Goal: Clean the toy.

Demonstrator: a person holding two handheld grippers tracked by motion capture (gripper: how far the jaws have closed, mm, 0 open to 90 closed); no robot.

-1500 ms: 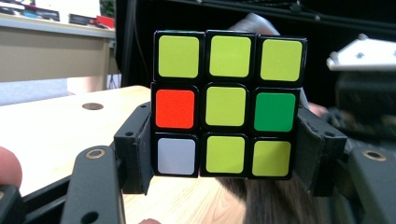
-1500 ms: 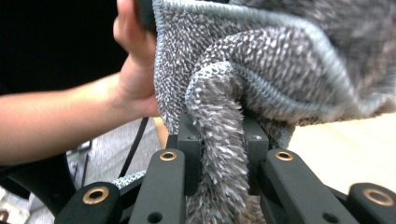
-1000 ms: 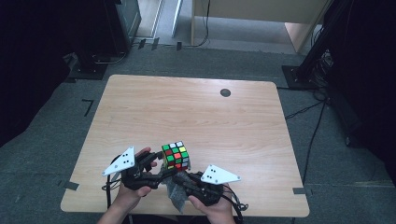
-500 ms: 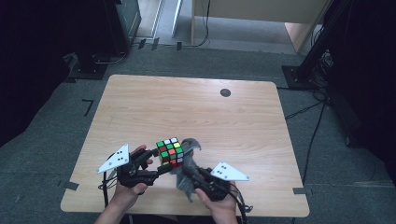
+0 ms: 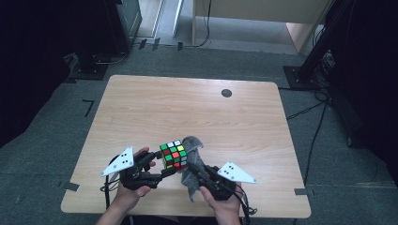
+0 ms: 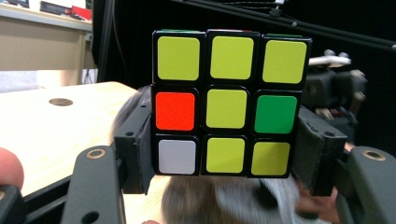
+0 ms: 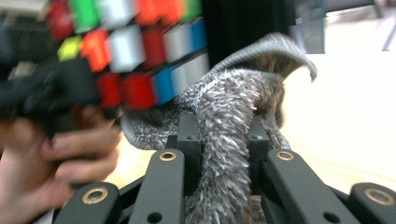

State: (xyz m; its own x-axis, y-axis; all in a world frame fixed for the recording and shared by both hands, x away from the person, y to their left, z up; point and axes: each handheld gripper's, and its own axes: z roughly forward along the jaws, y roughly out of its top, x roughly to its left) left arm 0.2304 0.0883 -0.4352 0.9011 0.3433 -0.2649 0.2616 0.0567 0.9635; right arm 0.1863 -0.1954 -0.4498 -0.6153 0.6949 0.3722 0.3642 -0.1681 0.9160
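High view: left hand-held gripper (image 5: 162, 171) clamps the cube (image 5: 173, 155), lifted just above the near edge of the surface (image 5: 197, 110). Right hand-held gripper (image 5: 199, 171) grips a grey cloth (image 5: 192, 161), which touches the cube's right side. Small dark disc (image 5: 226, 93) sits far off on the surface.

Left gripper view: cube (image 6: 229, 105) pinched between both jaws at its lower sides, mostly yellow face toward camera; cloth (image 6: 224, 200) blurred below.

Right gripper view: jaws clenched on the cloth (image 7: 229, 140), bunched upright between them; cube (image 7: 126, 46) blurred upper left, against the cloth; left hand (image 7: 51, 158) below it.
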